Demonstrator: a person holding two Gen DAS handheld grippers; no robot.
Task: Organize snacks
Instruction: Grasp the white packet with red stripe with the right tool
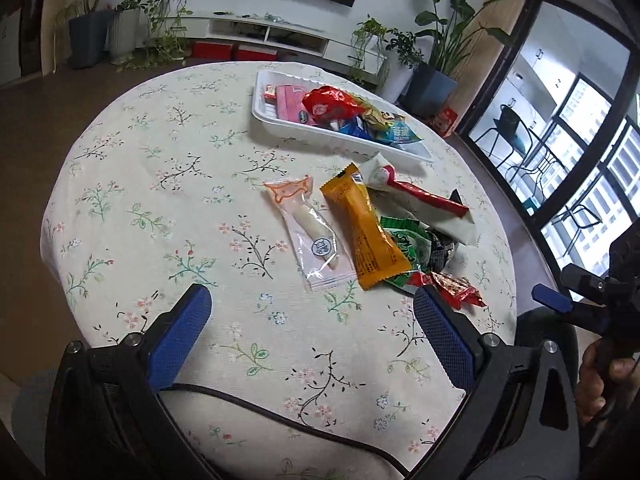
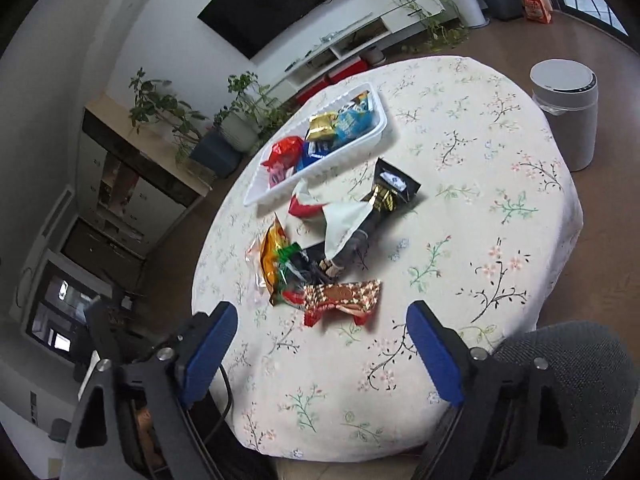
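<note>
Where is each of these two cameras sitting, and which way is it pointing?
Left wrist: sits on the left gripper, looking down across the table at loose snacks and the tray; its own open blue fingers show, plus the right gripper and a hand.
Right wrist: sits on the right gripper, looking down at the same table from another side; its open fingers show.
Shared: table, tray, orange packet, TV wall.

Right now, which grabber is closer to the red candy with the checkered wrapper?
Right. The right gripper hangs open just in front of the checkered red candy. The left gripper hangs open further to the side, nearer the clear packet.
</note>
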